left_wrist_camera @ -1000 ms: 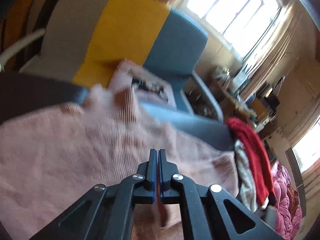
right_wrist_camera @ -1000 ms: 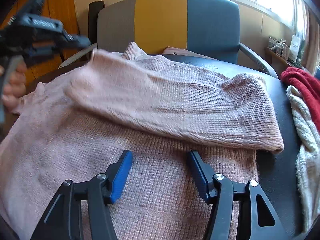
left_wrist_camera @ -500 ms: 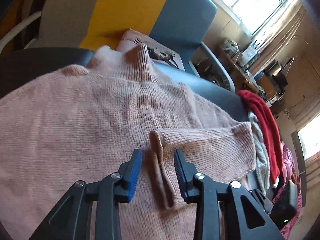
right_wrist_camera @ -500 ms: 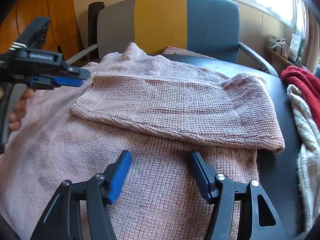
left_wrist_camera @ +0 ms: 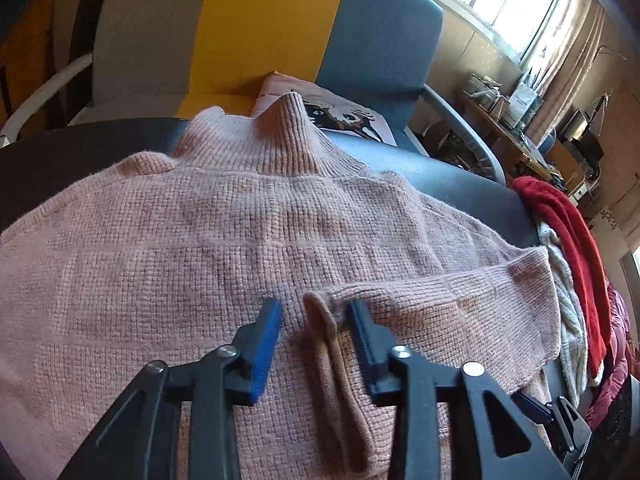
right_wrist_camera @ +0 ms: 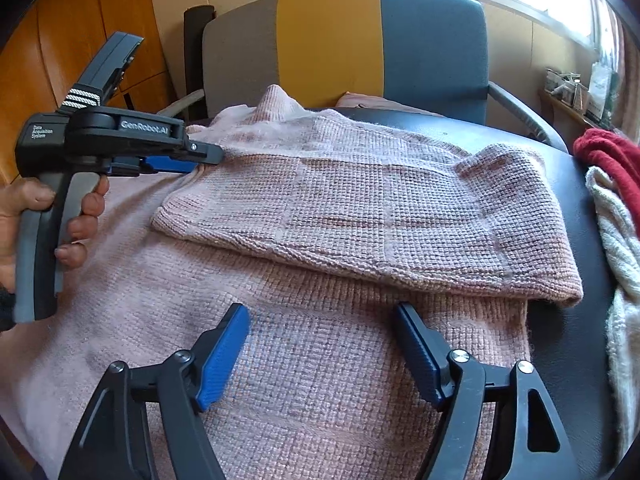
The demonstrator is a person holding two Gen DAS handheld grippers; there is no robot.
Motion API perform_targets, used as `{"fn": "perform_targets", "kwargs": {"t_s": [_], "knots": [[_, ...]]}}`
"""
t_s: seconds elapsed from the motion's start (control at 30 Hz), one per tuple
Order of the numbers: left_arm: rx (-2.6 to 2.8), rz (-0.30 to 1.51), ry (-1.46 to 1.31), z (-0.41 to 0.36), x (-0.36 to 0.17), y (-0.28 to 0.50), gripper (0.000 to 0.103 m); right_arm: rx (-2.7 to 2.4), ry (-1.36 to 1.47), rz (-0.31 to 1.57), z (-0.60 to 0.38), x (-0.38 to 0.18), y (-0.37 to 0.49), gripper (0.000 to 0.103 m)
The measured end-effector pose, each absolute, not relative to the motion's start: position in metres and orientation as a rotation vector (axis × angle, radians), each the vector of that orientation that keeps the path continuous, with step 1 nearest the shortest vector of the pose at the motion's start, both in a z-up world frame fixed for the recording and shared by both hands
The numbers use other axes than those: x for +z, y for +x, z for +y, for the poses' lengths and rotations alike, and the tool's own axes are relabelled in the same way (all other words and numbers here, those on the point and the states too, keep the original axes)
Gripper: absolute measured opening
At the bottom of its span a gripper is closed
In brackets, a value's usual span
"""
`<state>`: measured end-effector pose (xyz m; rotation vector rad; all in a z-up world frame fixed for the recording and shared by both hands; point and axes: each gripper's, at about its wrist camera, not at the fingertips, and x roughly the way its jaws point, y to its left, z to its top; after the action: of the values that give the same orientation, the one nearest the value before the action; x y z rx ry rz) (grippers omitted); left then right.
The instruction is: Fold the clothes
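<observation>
Both pairs of blue-padded fingers stand apart over the pink knit sweater [right_wrist_camera: 360,216]. On the left gripper [left_wrist_camera: 314,320] the jaws are closing, with a raised ridge of the sleeve cuff [left_wrist_camera: 320,316] standing between the pads; its right pad lies against or just beside the ridge, while the left pad is clear of it, so nothing is pinched. A second ago these jaws were pressed together on the knit, with the cloth blurred and lifted toward the camera; since then they have let go and the gripper has come down closer to the fabric. On the right gripper [right_wrist_camera: 322,334] the jaws are opening, with only flat sweater body beneath the gap, and they stand wider than a second ago while the gripper itself has kept its place.

Seen from the right wrist, the sleeve [right_wrist_camera: 400,220] lies folded across the sweater body just ahead of the right fingertips, its cuff end at the left gripper's tips and its folded edge out to the right. A second ago that sleeve hung rumpled in the air from the left gripper; now it rests flat. A person's hand [right_wrist_camera: 48,220] holds the left gripper's handle, off to the left.

Beyond the left fingertips the ribbed collar [left_wrist_camera: 288,128] stands up at the far edge of the dark table [left_wrist_camera: 460,184]. To the right of both grippers lie a red garment [left_wrist_camera: 568,236] and a cream knit [right_wrist_camera: 616,248]. Behind the table stands a grey, yellow and blue chair [right_wrist_camera: 340,36].
</observation>
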<state>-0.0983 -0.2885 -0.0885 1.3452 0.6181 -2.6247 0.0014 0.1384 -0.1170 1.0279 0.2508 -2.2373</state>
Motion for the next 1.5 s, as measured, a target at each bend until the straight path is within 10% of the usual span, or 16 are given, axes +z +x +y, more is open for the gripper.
{"fn": "perform_targets", "kwargs": {"t_s": [0.1, 0.23, 0.7, 1.0, 1.5], "knots": [[-2.639, 0.708, 1.359, -0.292, -0.089, -0.099, 0.007, -2.235, 1.027, 0.253, 0.138, -0.118, 0.002, 0.078], [-2.670, 0.769, 1.285, -0.296, -0.079, -0.095, 0.004, -2.234, 1.027, 0.254, 0.137, -0.119, 0.001, 0.078], [-2.701, 0.854, 0.982, -0.351, 0.010, -0.041, 0.004, -2.230, 1.029, 0.257, 0.137, -0.119, 0.002, 0.079], [-2.526, 0.839, 1.113, -0.385, -0.028, -0.020, 0.007, -2.211, 1.033, 0.242, 0.137, -0.119, 0.003, 0.084], [-2.541, 0.348, 1.090, -0.321, -0.080, -0.013, 0.021, -2.174, 1.040, 0.244, 0.135, -0.119, 0.006, 0.094]]}}
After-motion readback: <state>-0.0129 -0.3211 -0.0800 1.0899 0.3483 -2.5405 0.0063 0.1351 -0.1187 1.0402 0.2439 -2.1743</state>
